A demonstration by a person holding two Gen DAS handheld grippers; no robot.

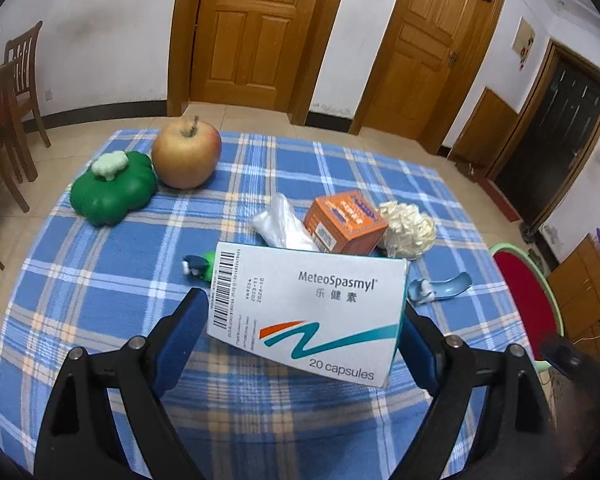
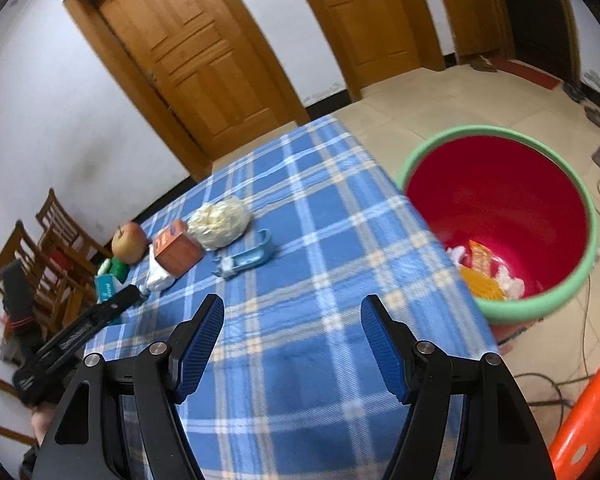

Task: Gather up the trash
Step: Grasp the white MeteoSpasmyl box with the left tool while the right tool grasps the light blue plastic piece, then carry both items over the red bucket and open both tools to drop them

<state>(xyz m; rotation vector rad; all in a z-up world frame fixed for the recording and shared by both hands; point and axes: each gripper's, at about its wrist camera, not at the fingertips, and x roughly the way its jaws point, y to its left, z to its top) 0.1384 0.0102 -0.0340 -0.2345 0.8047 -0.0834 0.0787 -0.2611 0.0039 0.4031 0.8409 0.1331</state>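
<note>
My left gripper (image 1: 302, 304) is shut on a white MeteoSpasmyl capsule box (image 1: 308, 308), held above the blue plaid tablecloth (image 1: 100, 272). Behind the capsule box lie a crumpled clear plastic wrapper (image 1: 280, 224), an orange carton (image 1: 344, 220) and a cream crumpled wad (image 1: 408, 228). My right gripper (image 2: 292, 320) is open and empty over the tablecloth (image 2: 320, 240), left of the red bin with a green rim (image 2: 496, 216), which holds some trash (image 2: 480, 272). The carton (image 2: 178, 250), wad (image 2: 220, 220) and wrapper (image 2: 158, 274) show far left in the right wrist view.
An apple (image 1: 186, 152), a green toy lid (image 1: 112, 192), a blue scoop toy (image 1: 440, 286) and a small green-and-blue toy (image 1: 198, 266) lie on the table. Wooden chairs (image 1: 8, 100) stand at left. An orange stool (image 2: 588, 428) stands near the bin. Cables lie on the floor.
</note>
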